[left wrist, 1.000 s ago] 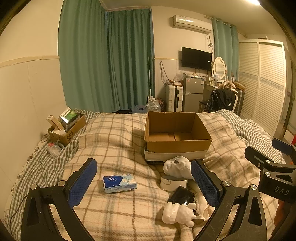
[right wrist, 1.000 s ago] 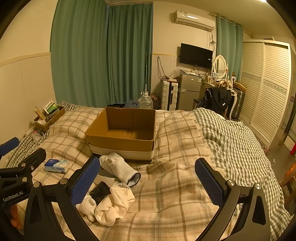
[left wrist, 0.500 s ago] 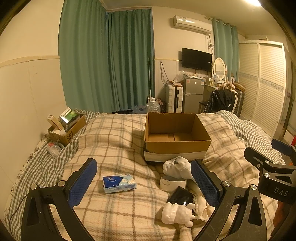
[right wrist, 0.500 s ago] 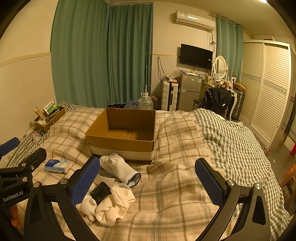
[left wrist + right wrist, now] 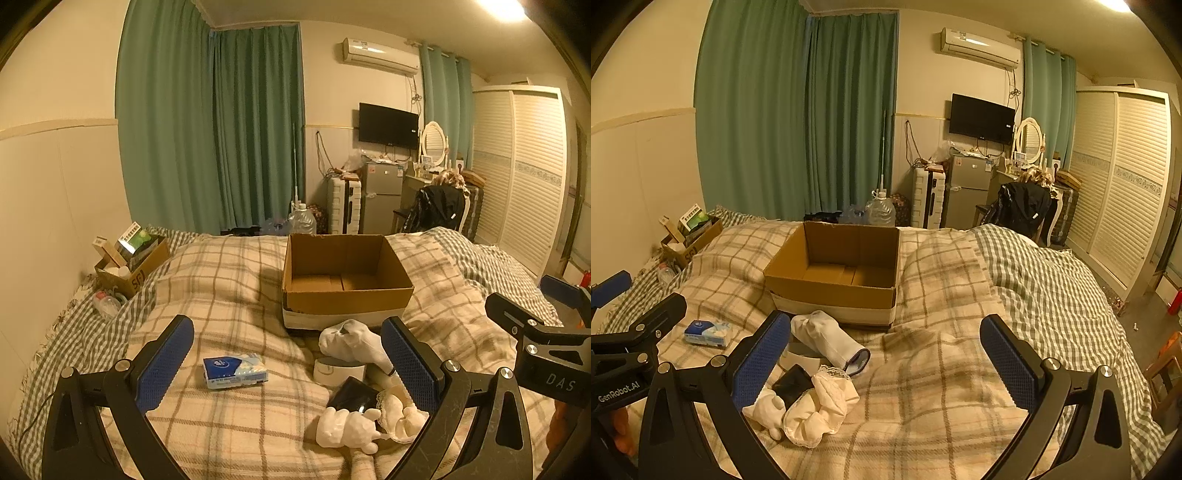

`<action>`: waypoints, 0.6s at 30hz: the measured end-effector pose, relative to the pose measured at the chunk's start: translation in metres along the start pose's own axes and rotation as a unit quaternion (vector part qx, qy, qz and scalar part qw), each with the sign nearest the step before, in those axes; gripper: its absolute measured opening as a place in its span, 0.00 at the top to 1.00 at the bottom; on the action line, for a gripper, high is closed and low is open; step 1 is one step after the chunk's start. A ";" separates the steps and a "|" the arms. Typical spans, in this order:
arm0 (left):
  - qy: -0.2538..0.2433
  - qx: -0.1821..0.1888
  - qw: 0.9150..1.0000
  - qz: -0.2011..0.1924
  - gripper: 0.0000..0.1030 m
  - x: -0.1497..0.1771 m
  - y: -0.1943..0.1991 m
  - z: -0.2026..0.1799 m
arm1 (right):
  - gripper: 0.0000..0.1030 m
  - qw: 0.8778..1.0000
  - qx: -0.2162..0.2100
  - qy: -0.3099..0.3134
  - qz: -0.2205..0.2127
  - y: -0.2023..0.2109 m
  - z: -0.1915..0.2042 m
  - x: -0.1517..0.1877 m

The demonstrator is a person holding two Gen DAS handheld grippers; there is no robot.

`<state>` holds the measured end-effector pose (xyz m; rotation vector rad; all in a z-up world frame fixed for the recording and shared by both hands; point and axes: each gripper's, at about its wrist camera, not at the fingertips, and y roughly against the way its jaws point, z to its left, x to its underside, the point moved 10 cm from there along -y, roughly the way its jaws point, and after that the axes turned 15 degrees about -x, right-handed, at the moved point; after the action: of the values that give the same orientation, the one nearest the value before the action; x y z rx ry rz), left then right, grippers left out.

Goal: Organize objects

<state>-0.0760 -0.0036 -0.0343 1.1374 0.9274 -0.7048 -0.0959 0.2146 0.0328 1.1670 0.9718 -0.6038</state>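
An open, empty cardboard box (image 5: 347, 280) (image 5: 834, 273) sits on the plaid blanket. In front of it lie a blue tissue pack (image 5: 234, 370) (image 5: 707, 333), a white sock (image 5: 351, 343) (image 5: 831, 338), a white round case (image 5: 338, 371), a black pouch (image 5: 354, 397) (image 5: 794, 382), a white plush toy (image 5: 347, 428) and a cream lace cloth (image 5: 820, 410). My left gripper (image 5: 288, 369) is open and empty above the tissue pack and pile. My right gripper (image 5: 886, 365) is open and empty, to the right of the pile.
A small carton of supplies (image 5: 129, 258) and a plastic bottle (image 5: 107, 302) sit at the bed's left edge by the wall. A green checked cover (image 5: 1052, 295) lies on the right. Beyond the bed stand a water jug (image 5: 881, 212), fridge and wardrobe.
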 end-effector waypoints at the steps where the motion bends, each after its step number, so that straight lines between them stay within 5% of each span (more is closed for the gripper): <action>1: 0.000 0.001 1.000 0.001 0.00 0.000 0.001 -0.001 | 0.00 1.000 0.001 -0.001 0.000 0.001 -0.001 0.000; 6: -0.009 0.008 1.000 0.027 0.00 0.015 -0.009 -0.009 | 0.00 1.000 0.003 -0.005 0.011 -0.001 -0.009 0.008; 11: -0.049 0.007 0.993 0.103 0.00 0.067 -0.045 -0.031 | 0.00 0.999 0.005 -0.013 0.050 -0.024 -0.020 0.033; 18: -0.086 0.060 0.971 0.217 0.03 0.138 -0.081 -0.067 | 0.00 0.994 -0.011 -0.036 0.102 -0.058 -0.031 0.072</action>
<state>-0.0983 0.0364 -0.2016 1.3098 0.4698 -0.4931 -0.1186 0.2314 -0.0606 1.2001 0.7851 -0.4658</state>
